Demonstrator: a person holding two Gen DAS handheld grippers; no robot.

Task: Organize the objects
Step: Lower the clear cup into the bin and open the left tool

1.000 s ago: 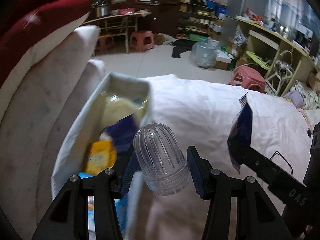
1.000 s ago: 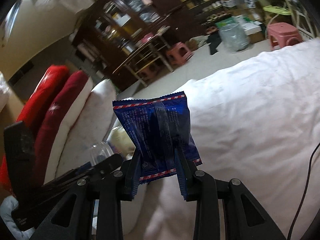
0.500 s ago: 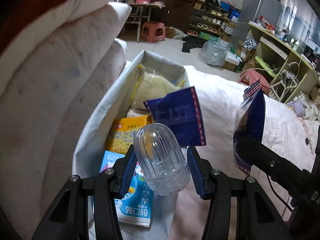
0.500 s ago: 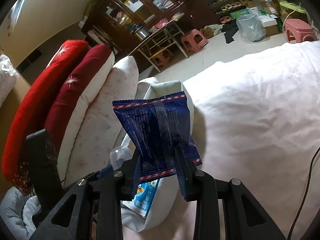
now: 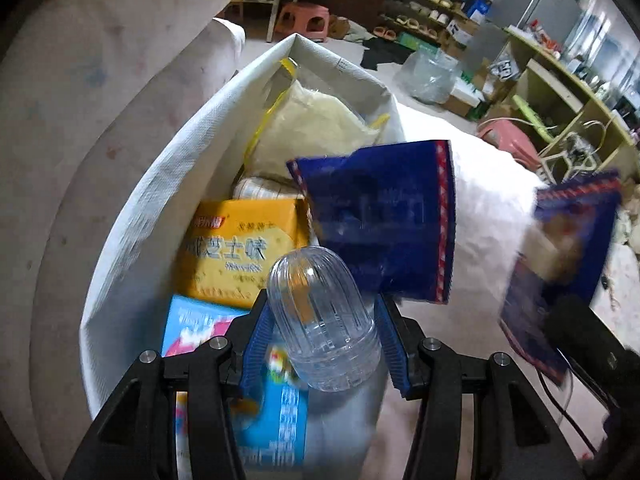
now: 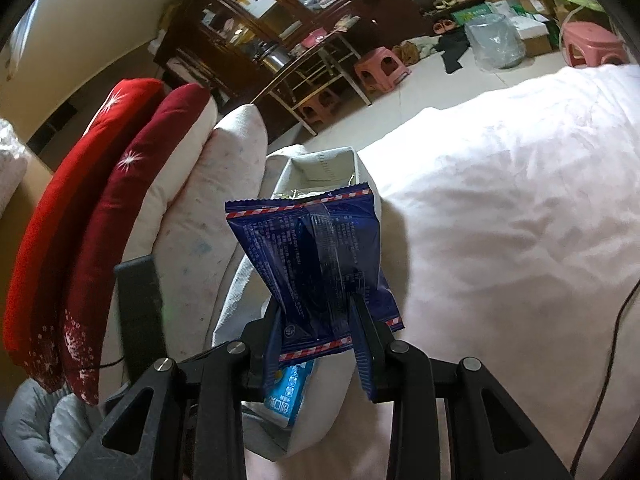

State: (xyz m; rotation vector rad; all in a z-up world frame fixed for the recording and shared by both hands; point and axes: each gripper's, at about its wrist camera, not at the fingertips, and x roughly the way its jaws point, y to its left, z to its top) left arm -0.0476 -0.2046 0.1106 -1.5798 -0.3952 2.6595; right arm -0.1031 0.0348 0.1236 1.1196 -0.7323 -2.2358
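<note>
Lowered over the bin [image 5: 132, 216], left jaws pinch the clear dome [image 5: 320, 316]; only right view shows right jaws pinching the blue packet [image 6: 316, 264].

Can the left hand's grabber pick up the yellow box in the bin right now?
Probably not. The left gripper is already full, shut on a clear plastic jar. The yellow box lies uncovered in the bin just beyond.

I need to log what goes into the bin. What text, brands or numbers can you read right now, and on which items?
Yellow box: large white Chinese characters, roughly "芝士味"; the red brand patch and small lines are too blurred.
Blue box: white Chinese characters, roughly "创口贴", seen sideways.
Blue packet in the right claw: dense small print, too small to read.
Second blue packet: print blurred.
Clear bottle in the left claw: no text.
</note>
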